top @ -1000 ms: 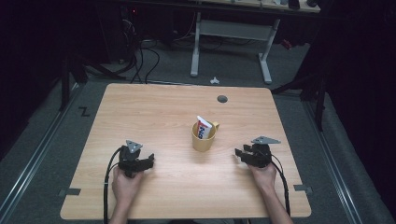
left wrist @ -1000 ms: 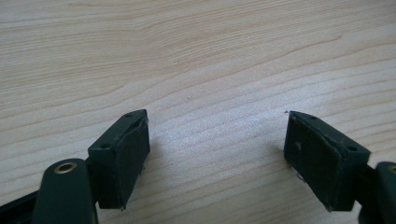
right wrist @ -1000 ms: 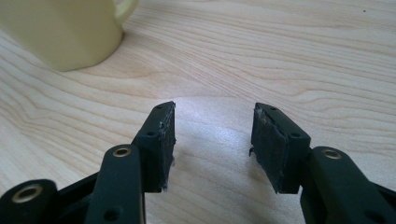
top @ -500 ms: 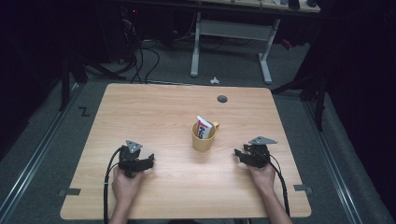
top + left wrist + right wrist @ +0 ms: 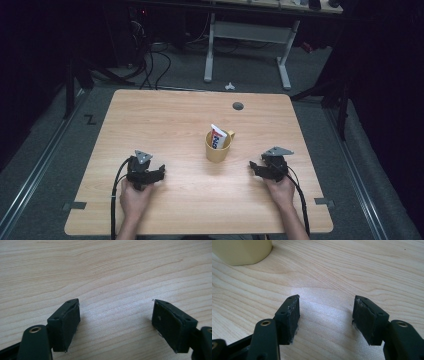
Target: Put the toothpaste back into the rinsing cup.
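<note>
Right gripper [image 5: 256,169] just opened wide, empty, near yellow cup [image 5: 218,148], left gripper [image 5: 159,173] wide, empty

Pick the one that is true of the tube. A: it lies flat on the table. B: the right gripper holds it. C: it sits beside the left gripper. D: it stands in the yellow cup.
D: in the high view the tube stands tilted inside the yellow cup, apart from both grippers.
</note>
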